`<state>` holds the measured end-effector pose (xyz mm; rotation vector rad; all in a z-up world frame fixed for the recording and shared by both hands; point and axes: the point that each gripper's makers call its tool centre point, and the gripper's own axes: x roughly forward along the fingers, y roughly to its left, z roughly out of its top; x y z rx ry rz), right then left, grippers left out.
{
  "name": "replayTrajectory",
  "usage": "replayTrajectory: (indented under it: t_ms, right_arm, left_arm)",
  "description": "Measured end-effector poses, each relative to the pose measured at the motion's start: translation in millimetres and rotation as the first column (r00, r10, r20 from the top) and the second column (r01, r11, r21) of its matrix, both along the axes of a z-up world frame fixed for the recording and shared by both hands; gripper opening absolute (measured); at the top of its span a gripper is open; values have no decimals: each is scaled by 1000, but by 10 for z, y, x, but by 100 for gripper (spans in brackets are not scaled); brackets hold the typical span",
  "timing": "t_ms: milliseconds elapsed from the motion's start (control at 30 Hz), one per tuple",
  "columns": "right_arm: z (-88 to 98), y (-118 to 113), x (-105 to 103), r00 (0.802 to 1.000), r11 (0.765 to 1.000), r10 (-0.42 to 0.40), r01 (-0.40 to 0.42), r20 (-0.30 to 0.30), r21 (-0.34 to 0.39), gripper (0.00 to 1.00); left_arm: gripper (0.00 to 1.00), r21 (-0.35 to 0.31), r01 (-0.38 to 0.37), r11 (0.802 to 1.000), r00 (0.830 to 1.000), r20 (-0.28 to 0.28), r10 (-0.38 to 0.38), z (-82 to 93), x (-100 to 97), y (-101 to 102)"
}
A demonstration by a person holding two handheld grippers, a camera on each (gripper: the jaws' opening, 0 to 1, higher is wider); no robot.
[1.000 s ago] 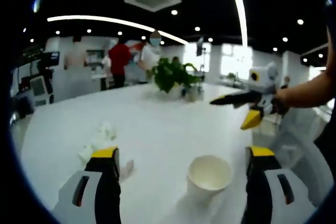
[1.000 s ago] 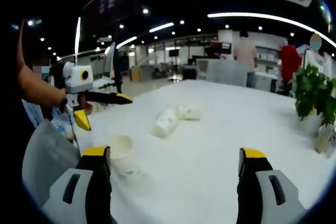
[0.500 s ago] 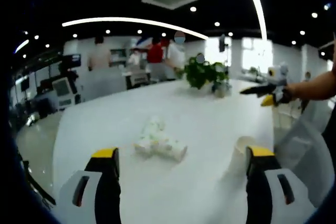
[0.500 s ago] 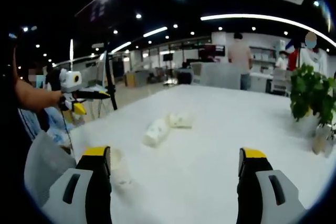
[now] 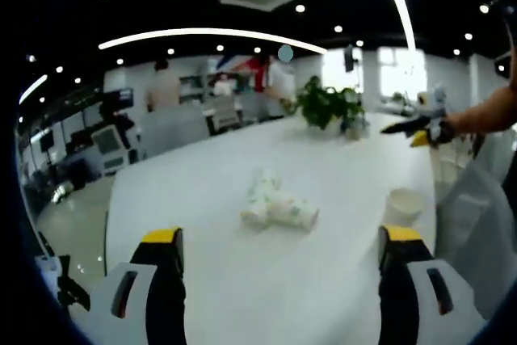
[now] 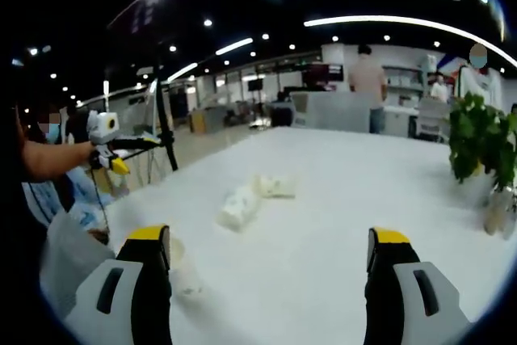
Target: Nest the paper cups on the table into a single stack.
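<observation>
Both the left gripper [image 5: 276, 241] and right gripper [image 6: 268, 241] hover spread above the white table [image 5: 210, 199], lying cups [image 5: 279, 206] at twelve o'clock.

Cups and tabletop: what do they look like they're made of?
The two lying cups look like printed paper: matte white walls with faint greenish marks, blurred. The upright cup looks like plain matte off-white paper with a thin rim. The table is a smooth white top, likely laminate or similar, with soft reflections near the far edge; the exact material can't be told.
</observation>
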<state>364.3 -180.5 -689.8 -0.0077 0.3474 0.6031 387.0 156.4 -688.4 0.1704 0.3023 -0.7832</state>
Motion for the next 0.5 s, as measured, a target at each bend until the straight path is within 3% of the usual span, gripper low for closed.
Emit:
replayTrajectory:
  t_ms: [233, 500]
  right_arm:
    - [47, 18, 106, 1000, 1000, -17, 17, 6, -18, 100]
    - [74, 117, 223, 1000, 998, 17, -18, -17, -60, 100]
  left_arm:
    - [99, 29, 1, 1000, 1000, -13, 0, -137, 14, 110]
    - [99, 44, -16, 999, 1000, -17, 17, -138, 78, 219]
